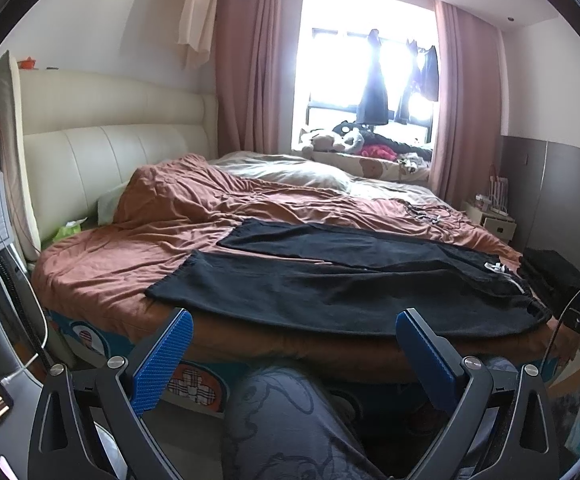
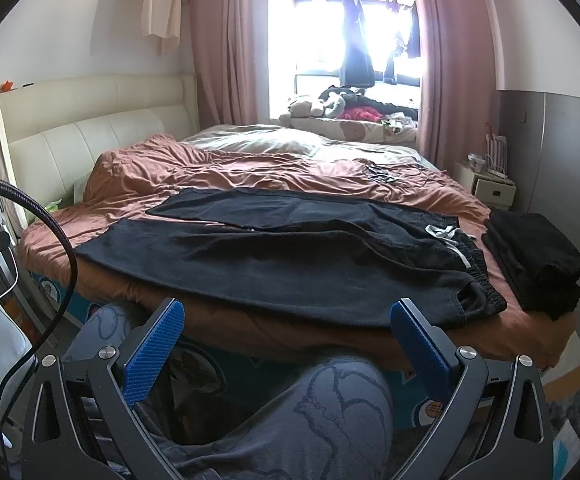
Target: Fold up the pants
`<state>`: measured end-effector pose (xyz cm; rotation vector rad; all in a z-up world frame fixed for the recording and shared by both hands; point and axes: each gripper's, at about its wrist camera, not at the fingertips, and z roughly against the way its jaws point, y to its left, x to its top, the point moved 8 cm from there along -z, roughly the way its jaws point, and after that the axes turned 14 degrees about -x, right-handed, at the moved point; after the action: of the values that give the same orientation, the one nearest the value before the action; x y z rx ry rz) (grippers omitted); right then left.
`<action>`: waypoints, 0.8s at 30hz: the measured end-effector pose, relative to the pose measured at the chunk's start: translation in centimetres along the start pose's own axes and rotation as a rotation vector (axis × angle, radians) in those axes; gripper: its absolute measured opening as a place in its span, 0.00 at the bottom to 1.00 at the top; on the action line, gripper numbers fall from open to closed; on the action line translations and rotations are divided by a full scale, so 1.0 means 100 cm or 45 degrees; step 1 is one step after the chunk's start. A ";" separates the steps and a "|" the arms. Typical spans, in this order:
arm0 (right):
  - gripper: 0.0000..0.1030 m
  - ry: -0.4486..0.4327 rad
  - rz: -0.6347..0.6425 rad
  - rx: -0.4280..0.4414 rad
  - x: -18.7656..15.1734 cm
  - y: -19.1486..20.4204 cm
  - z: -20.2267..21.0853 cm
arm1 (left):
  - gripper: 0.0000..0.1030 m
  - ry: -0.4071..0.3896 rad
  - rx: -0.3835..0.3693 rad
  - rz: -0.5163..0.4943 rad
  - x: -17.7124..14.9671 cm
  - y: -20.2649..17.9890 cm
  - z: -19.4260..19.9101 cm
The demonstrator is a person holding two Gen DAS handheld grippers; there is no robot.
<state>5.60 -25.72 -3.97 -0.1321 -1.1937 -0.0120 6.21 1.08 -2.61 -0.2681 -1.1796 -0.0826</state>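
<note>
Black pants (image 1: 329, 276) lie spread flat on the orange-brown bedspread (image 1: 138, 248), legs to the left, waistband with a white drawstring (image 1: 501, 270) to the right. They show in the right wrist view (image 2: 290, 252) too. My left gripper (image 1: 293, 322) is open and empty, held off the bed's near edge, in front of the near pant leg. My right gripper (image 2: 288, 312) is open and empty, just short of the near edge, close to the waistband end (image 2: 477, 300).
A stack of folded black clothes (image 2: 537, 264) sits on the bed's right corner. A padded cream headboard (image 1: 110, 152) is at left, a nightstand (image 2: 489, 188) at far right. A cable and small items (image 2: 381, 176) lie on the far bedspread. My knees (image 2: 329, 400) are below the grippers.
</note>
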 end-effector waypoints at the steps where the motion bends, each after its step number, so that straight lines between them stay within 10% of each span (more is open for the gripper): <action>1: 1.00 -0.001 0.001 0.000 0.000 0.000 0.000 | 1.00 0.000 0.000 0.001 0.000 0.001 0.000; 24: 1.00 0.012 -0.007 0.006 0.001 0.003 0.000 | 1.00 -0.003 -0.003 0.004 0.001 0.001 0.002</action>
<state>5.67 -25.47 -3.95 -0.1244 -1.1847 -0.0147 6.08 1.27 -2.51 -0.2719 -1.1816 -0.0806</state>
